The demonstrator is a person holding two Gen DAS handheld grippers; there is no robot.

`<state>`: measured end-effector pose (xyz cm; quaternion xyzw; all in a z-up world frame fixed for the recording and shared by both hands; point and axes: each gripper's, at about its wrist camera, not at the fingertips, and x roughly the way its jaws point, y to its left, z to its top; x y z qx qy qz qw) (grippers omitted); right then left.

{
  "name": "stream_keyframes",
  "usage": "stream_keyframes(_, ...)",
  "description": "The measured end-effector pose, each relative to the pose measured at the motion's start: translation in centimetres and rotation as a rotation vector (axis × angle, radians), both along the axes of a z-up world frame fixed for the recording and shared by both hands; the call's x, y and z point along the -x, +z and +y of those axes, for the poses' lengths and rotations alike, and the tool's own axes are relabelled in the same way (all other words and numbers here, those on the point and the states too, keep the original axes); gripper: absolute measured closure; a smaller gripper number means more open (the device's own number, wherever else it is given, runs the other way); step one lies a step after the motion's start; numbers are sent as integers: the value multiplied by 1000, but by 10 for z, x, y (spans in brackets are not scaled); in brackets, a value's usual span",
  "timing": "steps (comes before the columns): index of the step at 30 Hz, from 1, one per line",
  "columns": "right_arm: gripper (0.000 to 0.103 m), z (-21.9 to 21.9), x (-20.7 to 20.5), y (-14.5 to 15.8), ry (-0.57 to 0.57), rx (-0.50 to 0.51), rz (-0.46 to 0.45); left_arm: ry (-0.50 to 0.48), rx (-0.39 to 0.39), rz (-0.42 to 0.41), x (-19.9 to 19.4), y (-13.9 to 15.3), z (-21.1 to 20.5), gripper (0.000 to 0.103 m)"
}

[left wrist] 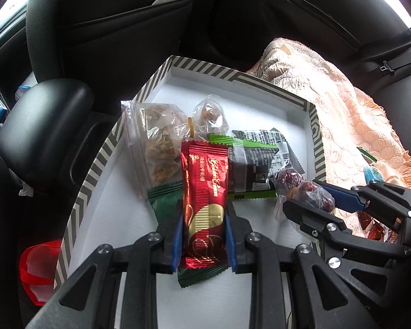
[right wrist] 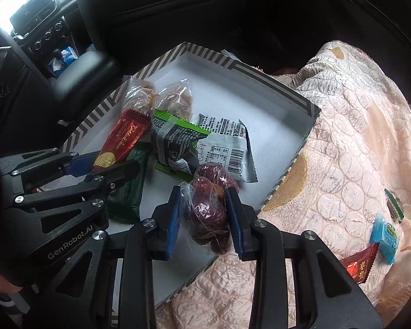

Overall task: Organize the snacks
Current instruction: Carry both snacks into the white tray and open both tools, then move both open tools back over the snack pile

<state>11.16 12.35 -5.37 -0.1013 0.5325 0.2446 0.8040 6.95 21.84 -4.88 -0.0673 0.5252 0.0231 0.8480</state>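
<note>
two matte black grippers, left gripper [left wrist: 204, 242] and right gripper [right wrist: 205, 220], chunky angular linkage arms with cutouts, shiny silver round screws at the joints, blue pads inside the fingers, white GenRobot.AI lettering on one body

Counted one shallow white cardboard box with grey-striped rim [right wrist: 296, 93]. Inside it: one red foil wrapper [left wrist: 204, 189], one dark green wrapper [right wrist: 127, 192], one black-and-green packet [right wrist: 175, 142], one white printed packet [right wrist: 227, 148], two clear bags of brown snacks [left wrist: 156, 148] and one clear bag of red dates [right wrist: 209, 211]. On the peach quilted cloth [right wrist: 350, 148]: three small wrapped sweets [right wrist: 385, 237].
</note>
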Motion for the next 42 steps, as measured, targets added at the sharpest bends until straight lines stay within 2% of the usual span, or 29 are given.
stream_keyframes(9,73,13,5,-1,28,-30,25,20,2,14,2,-7,6,75)
stream_keyframes(17,69,4,6,-3,8,-151,118,45,-20,18,4,-9,10,72)
stream_keyframes(19,69,1,8,-4,3,-161,138,43,-28,15,5,-7,10,64)
stream_keyframes(21,69,-2,12,-3,5,-174,157,51,-30,1,8,-4,11,43)
stream_keyframes(22,69,-5,14,-2,4,-184,165,50,-33,-12,10,-2,11,37)
stream_keyframes(25,68,-12,22,2,-3,-217,168,46,-57,-37,12,4,8,29)
stream_keyframes(28,64,-16,23,1,-15,-215,176,42,-60,-45,13,9,5,29)
stream_keyframes(33,64,-31,29,16,-48,-232,110,30,-90,-58,16,17,-5,25)
stream_keyframes(38,64,-52,39,35,-104,-178,-10,22,-73,-58,16,22,-20,24)
stream_keyframes(42,64,-78,42,41,-161,-167,-40,-16,-84,-66,18,26,-40,22)
